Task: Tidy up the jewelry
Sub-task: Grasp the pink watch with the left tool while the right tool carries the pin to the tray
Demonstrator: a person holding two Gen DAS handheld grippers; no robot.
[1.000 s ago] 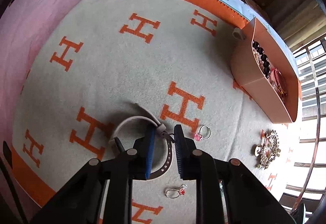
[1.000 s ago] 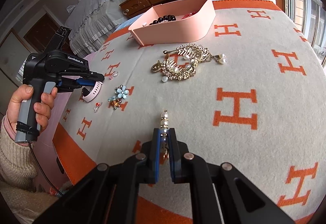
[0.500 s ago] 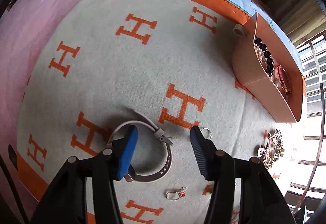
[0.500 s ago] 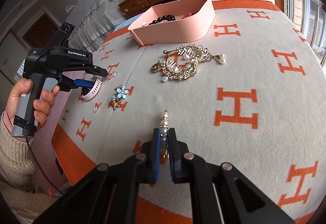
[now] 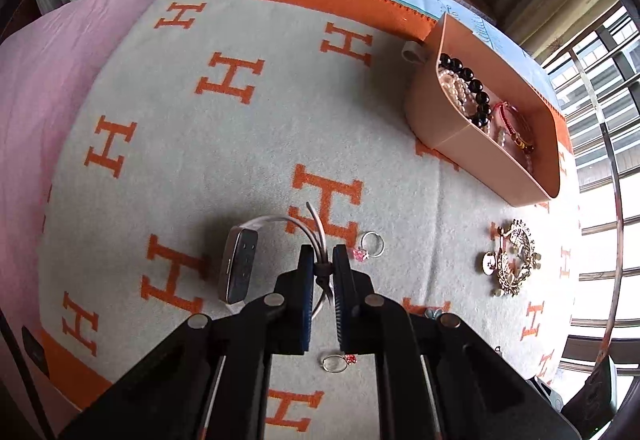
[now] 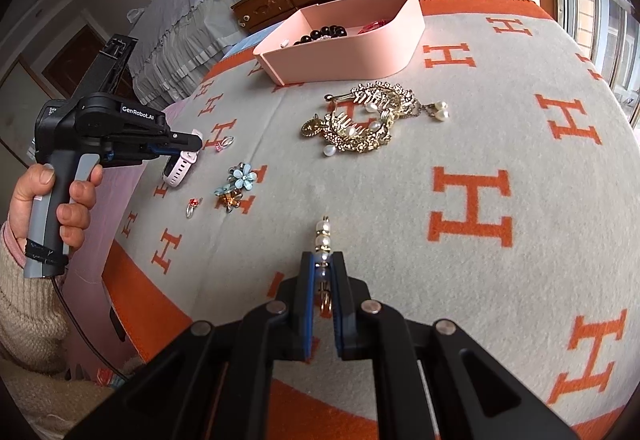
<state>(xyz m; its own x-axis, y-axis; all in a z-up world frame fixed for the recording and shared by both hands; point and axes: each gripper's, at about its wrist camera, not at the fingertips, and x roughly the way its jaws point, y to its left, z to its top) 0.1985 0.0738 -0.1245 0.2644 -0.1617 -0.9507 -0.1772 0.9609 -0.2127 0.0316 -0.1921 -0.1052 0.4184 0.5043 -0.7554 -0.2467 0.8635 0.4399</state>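
Left tongs point(image 5: 323, 268) pinch the watch point(image 5: 238, 266) by its floppy strap so the heavier body dangles, while right tongs point(image 6: 323, 267) clamp the light, fragile pearl earring point(image 6: 323, 236).

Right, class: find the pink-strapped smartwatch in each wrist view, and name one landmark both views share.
Left wrist view: the smartwatch is at lower centre, its strap pinched in the left hand-held gripper.
Right wrist view: the smartwatch is at mid-left, hanging from the left hand-held gripper.
Shared landmark: the pink tray.
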